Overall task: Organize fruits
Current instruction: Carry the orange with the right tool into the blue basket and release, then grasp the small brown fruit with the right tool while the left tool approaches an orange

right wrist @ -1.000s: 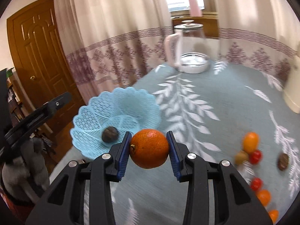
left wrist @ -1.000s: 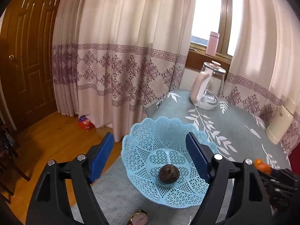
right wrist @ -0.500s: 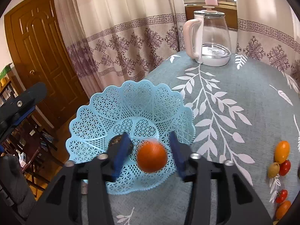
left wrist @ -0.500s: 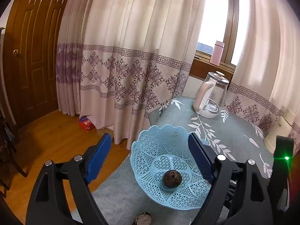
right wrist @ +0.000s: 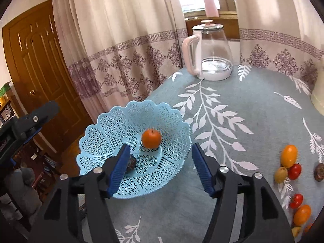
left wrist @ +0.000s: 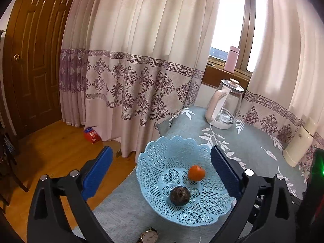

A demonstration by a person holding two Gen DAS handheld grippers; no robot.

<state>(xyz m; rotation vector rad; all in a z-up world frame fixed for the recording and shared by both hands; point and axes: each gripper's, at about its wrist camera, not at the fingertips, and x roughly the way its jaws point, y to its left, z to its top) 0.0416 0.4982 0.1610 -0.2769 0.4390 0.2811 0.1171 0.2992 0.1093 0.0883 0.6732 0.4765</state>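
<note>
A light blue lattice basket (right wrist: 172, 133) (left wrist: 154, 162) sits near the table's left edge. Inside it lie an orange (right wrist: 151, 138) (left wrist: 196, 172) and a dark brown round fruit (left wrist: 179, 195) (right wrist: 131, 163), the latter partly hidden behind my right finger. My right gripper (right wrist: 161, 168) is open and empty, just in front of and above the basket. My left gripper (left wrist: 160, 173) is open and empty too, held above the basket's left side. Several small fruits lie loose at the right: an orange-yellow one (right wrist: 289, 155), a red tomato (right wrist: 294, 171), a green one (right wrist: 280, 174), a brown one (right wrist: 320, 171).
A glass kettle (right wrist: 210, 54) with a pink handle stands at the back of the table. A cream flask (left wrist: 299, 141) stands at the right. A wristwatch (left wrist: 148, 237) lies in front of the basket. Curtains hang behind; the table edge drops to wooden floor on the left.
My right gripper carried the orange over the basket, opened and let it go; the orange now rests in the basket. The left gripper drew back and rose slightly.
</note>
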